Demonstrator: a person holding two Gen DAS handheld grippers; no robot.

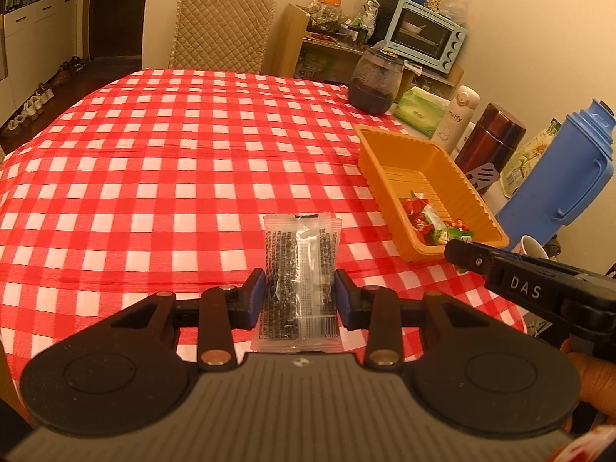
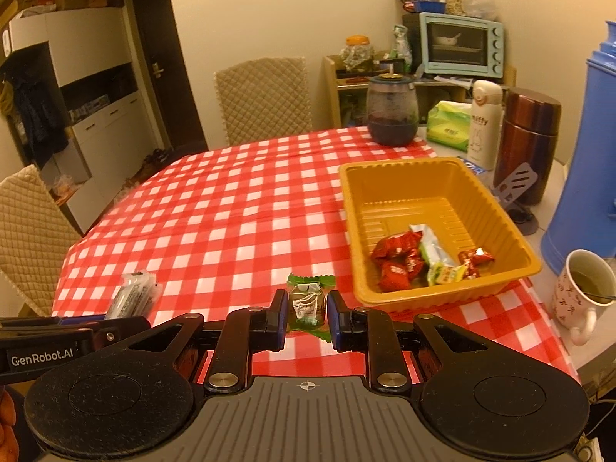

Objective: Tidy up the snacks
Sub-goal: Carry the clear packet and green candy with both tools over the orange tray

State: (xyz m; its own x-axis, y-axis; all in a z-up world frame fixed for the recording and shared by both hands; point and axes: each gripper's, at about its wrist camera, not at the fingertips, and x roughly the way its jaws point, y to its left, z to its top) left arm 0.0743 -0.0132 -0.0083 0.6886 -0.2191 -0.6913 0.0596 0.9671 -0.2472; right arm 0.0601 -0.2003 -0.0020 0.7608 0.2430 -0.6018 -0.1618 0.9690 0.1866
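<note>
A clear snack packet with dark contents is clamped between the jaws of the left gripper, which are closed to a narrow gap on the packet's sides; the packet is held lengthwise, above the checked cloth that covers the counter. A small green-wrapped sweet is clamped between the jaws of the right gripper, which are closed to a still narrower gap; the sweet is held just above the cloth near the counter's near edge. An orange tray is set on the cloth toward the right edge of the counter, its near left corner just beside the right gripper. Inside the tray, at its near end, red-wrapped sweets and a green and silver packet are gathered together; the far end of the tray floor is bare. In the left wrist view the right gripper is seen at the right, with its tip in front of the tray's near corner. A patterned mug stands at the counter's near right corner. Along the right edge, beyond the tray, a blue jug, a brown flask, a white bottle, a green tissue pack and a dark glass jar are lined up. Two padded chairs stand at the counter's far and left sides.
</note>
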